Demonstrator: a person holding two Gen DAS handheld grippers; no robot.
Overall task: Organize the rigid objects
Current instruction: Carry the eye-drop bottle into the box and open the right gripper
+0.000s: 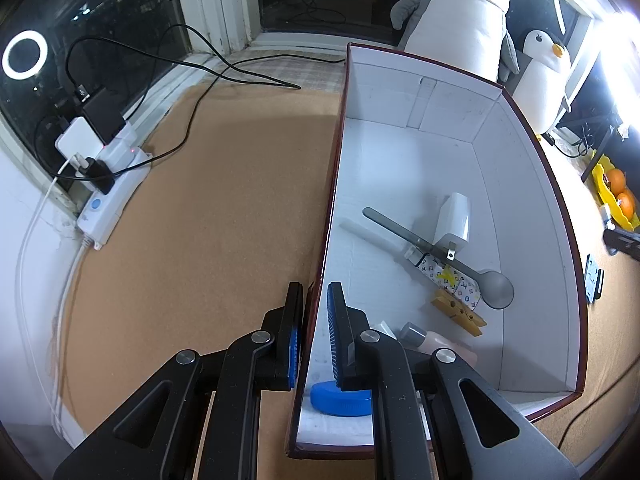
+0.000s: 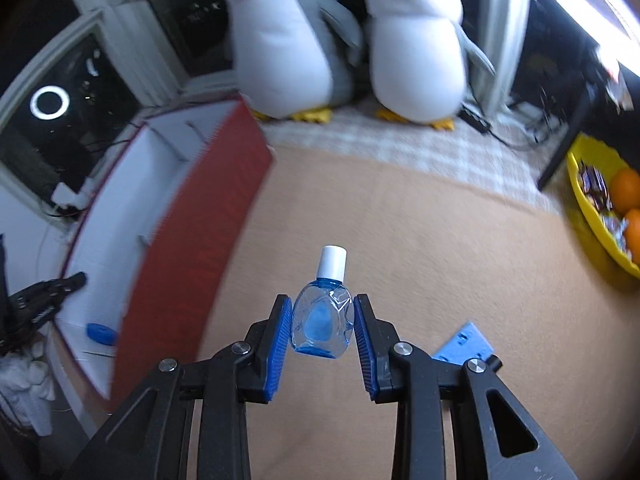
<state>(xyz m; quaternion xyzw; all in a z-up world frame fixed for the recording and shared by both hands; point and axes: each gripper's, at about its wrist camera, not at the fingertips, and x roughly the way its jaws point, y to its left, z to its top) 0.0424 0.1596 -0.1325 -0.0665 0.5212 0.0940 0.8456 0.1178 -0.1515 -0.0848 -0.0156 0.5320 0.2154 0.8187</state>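
Right wrist view, one eye-drop bottle [image 2: 322, 316] gripped, two plush penguins [image 2: 416, 48]

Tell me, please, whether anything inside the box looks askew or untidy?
Yes, mildly. In the box the spoon lies diagonally with the white charger resting across its handle, and a patterned tube and clothespin lie crossed beneath it. It is a loose heap, but nothing looks spilled or broken.

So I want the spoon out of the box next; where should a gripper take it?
Grip the spoon on its bare handle end, coming from above with fingers across the handle. It lies flat; the charger crowds its middle, and the bowl is too wide.
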